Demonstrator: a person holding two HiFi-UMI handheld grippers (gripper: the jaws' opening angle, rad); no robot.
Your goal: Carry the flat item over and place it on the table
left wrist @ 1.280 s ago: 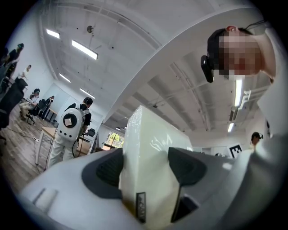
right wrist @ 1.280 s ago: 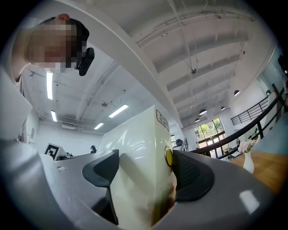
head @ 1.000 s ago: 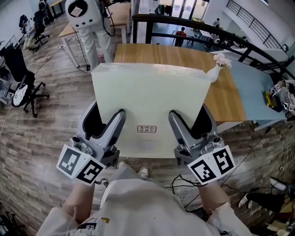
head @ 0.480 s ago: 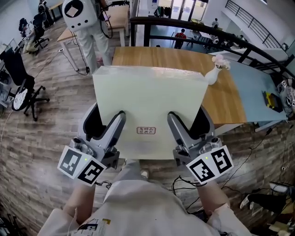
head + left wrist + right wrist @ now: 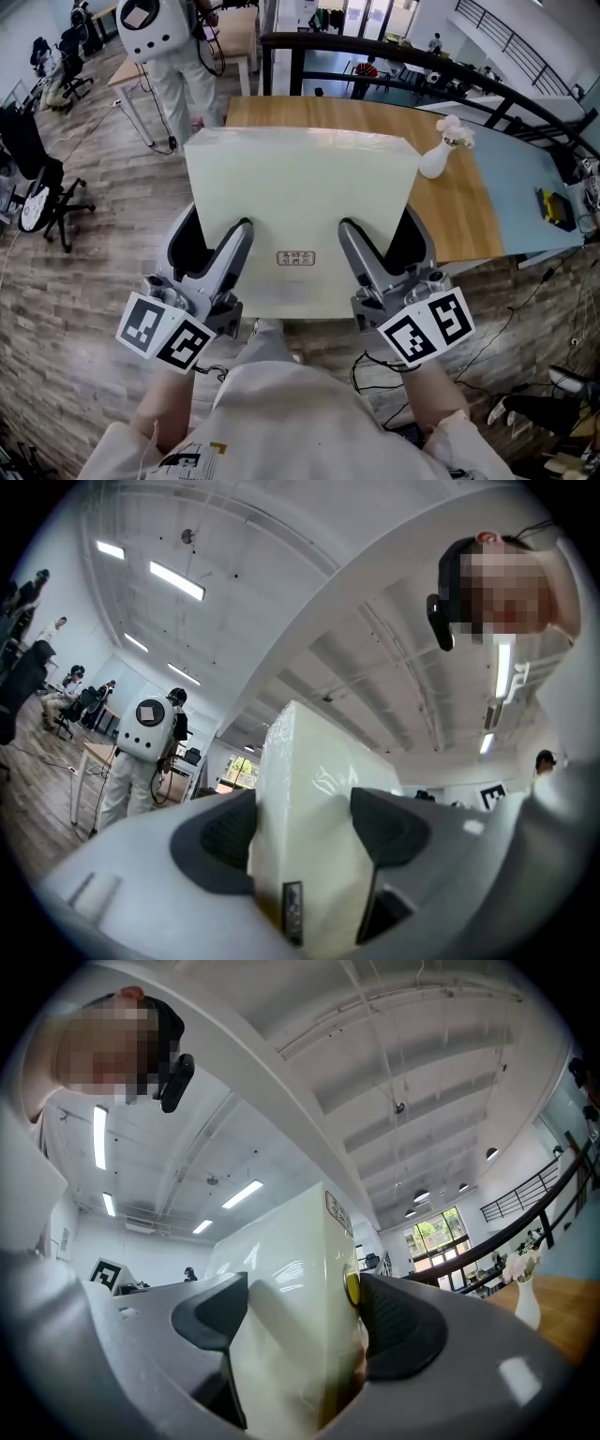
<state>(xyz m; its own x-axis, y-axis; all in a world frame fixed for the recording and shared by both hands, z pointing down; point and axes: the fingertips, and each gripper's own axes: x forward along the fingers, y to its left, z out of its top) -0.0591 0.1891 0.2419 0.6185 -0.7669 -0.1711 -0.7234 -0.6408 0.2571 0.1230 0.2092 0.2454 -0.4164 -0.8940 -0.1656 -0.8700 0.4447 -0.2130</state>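
Observation:
A big flat pale-cream slab [image 5: 300, 211] with a small label near its near edge is held level in front of me, above the floor. My left gripper [image 5: 214, 246] is shut on its near-left edge and my right gripper [image 5: 375, 246] is shut on its near-right edge. In the left gripper view the slab [image 5: 314, 827] stands edge-on between both dark pads. The right gripper view shows the slab [image 5: 295, 1316] the same way, pressed by both pads. The wooden table [image 5: 441, 202] lies just beyond and under the slab's far edge.
A white vase with flowers [image 5: 438, 155] stands on the wooden table at the right. A pale blue tabletop [image 5: 520, 192] adjoins it. A person in white [image 5: 169, 47] stands at the back left by another desk. Office chairs [image 5: 37, 178] and floor cables [image 5: 375, 370] lie around.
The slab and both grippers have stayed almost fixed in view. The table and vase have slid slightly nearer and rightward; the person at the back has shifted left.

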